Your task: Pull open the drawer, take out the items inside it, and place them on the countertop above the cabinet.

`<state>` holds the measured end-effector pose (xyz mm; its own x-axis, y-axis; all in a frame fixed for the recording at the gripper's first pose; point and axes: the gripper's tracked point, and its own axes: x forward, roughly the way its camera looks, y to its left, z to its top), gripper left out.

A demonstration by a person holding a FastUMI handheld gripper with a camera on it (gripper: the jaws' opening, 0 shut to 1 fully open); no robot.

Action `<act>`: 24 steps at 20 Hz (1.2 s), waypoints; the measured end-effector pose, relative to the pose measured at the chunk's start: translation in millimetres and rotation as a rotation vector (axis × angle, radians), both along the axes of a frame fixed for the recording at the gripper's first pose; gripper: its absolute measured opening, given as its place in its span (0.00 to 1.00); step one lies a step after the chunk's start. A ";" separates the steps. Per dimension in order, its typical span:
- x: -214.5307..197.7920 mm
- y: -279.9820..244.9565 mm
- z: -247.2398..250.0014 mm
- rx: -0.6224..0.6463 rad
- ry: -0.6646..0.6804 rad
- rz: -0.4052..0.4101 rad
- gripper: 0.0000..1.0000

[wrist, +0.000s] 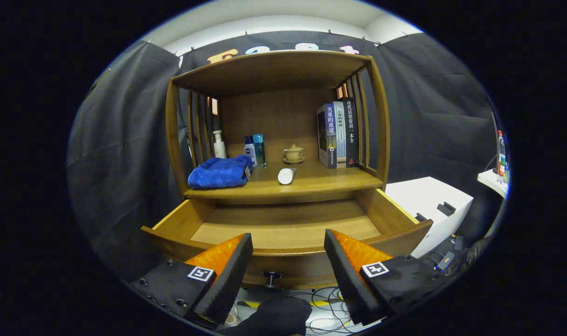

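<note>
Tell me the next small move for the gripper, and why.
Probably back the gripper away and stop. Its fingers stand open with nothing between them, the drawer is pulled out with only bare wood showing inside, and the blue towel and white tube lie on the countertop above. The task looks done.

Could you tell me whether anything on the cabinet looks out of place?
The white tube lies on its side on the countertop, unlike the upright bottles behind it. The claw hangs open before the open drawer.
</note>
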<state>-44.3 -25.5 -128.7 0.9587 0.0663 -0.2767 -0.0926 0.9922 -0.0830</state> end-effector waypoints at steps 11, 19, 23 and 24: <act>0.6 -11.2 -51.7 -0.044 0.080 -0.035 1.00; 7.6 -16.4 -59.8 -0.033 0.102 -0.080 0.97; 16.2 -11.4 -63.1 -0.062 0.120 -0.076 0.98; 22.5 -11.4 -60.4 -0.065 0.115 -0.079 0.98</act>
